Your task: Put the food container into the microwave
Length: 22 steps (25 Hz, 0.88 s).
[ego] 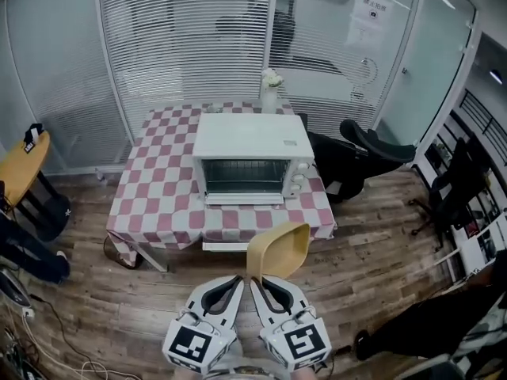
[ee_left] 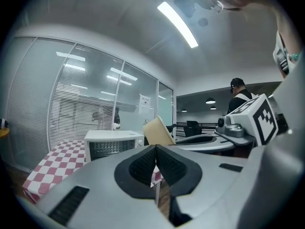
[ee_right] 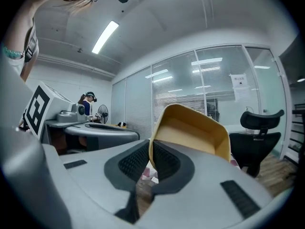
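Two tongs noted, both well short of the red-and-white checked bench (ego: 158, 196). Right tongs (ee_right: 150, 149) clamped on the rim of the tan plastic food container (ego: 279, 249), held aloft; left tongs (ee_left: 156, 149) closed, empty. White box-shaped microwave (ego: 252, 161) not yet reached; approach and loading remain.

Head view looks steeply down on the distant microwave (ego: 252, 165) at 12 o'clock, shared with the low left gripper view.
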Each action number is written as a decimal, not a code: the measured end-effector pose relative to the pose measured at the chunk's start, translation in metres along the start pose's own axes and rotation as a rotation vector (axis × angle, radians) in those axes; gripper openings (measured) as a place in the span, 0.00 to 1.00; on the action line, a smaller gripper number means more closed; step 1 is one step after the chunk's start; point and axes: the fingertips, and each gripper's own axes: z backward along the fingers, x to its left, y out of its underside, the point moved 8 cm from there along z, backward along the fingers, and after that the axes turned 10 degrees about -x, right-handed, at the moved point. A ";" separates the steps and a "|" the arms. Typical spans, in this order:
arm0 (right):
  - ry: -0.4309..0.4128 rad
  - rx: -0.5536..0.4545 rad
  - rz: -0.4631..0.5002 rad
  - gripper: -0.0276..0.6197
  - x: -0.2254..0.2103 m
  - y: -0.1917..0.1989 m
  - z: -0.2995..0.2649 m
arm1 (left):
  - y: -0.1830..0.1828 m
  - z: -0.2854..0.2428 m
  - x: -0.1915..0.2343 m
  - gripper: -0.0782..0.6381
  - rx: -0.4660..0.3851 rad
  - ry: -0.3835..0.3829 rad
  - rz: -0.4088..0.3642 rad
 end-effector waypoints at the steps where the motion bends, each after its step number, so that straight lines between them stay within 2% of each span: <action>1: 0.001 0.009 -0.005 0.07 -0.001 0.000 -0.006 | 0.002 -0.003 0.005 0.13 -0.002 0.011 0.002; 12: 0.019 0.012 0.017 0.07 -0.008 0.011 -0.057 | 0.007 -0.027 0.051 0.13 0.015 0.068 0.005; 22: 0.015 0.058 -0.010 0.07 -0.007 0.025 -0.081 | 0.014 -0.029 0.076 0.13 0.035 0.058 0.021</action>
